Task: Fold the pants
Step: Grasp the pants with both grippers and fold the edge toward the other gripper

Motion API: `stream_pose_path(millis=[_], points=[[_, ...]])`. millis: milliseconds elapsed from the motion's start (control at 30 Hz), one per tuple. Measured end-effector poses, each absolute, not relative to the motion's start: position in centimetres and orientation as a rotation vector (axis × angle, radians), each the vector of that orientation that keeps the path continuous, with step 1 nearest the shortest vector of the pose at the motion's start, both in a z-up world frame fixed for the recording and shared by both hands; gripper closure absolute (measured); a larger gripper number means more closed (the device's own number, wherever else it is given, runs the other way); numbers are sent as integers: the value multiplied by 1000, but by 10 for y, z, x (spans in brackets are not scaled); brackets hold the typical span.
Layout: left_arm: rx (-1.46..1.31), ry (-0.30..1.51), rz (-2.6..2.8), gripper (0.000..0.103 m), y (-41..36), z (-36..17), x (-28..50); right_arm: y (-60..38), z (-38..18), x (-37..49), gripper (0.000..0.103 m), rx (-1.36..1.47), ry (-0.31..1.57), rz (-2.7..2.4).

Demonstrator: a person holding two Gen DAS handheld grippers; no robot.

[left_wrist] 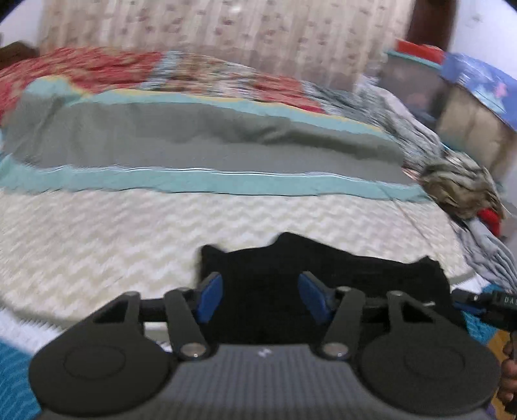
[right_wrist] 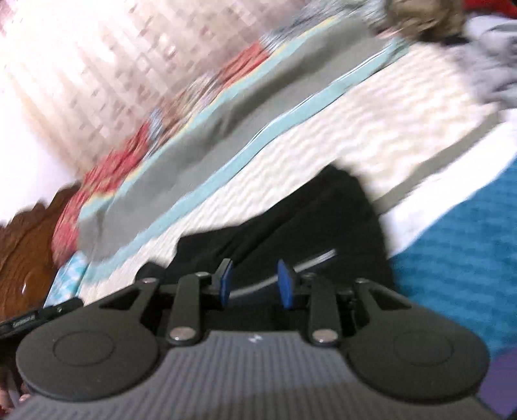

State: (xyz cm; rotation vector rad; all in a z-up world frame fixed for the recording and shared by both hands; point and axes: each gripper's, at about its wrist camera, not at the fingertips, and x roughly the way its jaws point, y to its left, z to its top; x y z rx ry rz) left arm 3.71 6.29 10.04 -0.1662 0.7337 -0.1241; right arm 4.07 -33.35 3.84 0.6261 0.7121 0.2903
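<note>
The black pants (left_wrist: 323,274) lie bunched in a flat dark heap on the white zigzag bedspread (left_wrist: 129,232), near its front edge. My left gripper (left_wrist: 262,297) hovers just above them. Its blue pads (left_wrist: 210,297) stand apart and open, pressing on nothing. In the right wrist view the pants (right_wrist: 290,219) stretch away from me, with a pale zip line (right_wrist: 318,261) showing. My right gripper (right_wrist: 255,282) is open over them, its blue pads (right_wrist: 286,286) not touching the cloth. Both views are blurred.
A grey blanket with teal borders (left_wrist: 194,142) lies folded across the bed behind the pants, with a red patterned quilt (left_wrist: 80,68) beyond it. Loose clothes (left_wrist: 462,190) are piled at the right. A blue textured cover (right_wrist: 452,258) hangs at the bed's near side. A curtain (left_wrist: 226,29) fills the back.
</note>
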Motion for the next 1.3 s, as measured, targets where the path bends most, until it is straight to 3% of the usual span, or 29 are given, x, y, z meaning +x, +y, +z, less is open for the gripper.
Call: stream_pose_path(millis=[133,333,400,467,500,633,733,867,1033,1100,1167,1267,1300], points=[[-153,783,-246,65,25,78,76,-356,27,38,57,634,699,179],[-71,977,-237,64,-17,15,120,-374,-1,32,54,686,778,160],[-7,924,-232,64,-25,6,115,-371,-14,36,54,708,820,193],[48,931,-214,64,-34,8,114,-369,-15,35,63,719,832,214],[66,945,-205,64,-37,13,115,-366,-11,35,83,706,845,231],[-18,994,-202,64,-28,43,111,-354,23,26,86,606,768,265],[-215,941,-319,54,-23,82,103,-336,48,20,87,522,704,319],[-204,884,-435,21,-52,121,99,-297,72,17,87,364,662,401],[-73,934,-500,14,-103,123,116,-259,79,14,87,217,639,460],[-69,981,-511,26,-112,115,126,-249,81,12,87,180,636,480],[-56,1030,-501,88,-117,105,132,-243,82,9,86,149,630,499],[-102,1041,-474,91,-103,99,132,-240,83,4,80,117,608,507],[-114,1036,-464,91,-96,99,130,-241,83,2,71,126,599,514]])
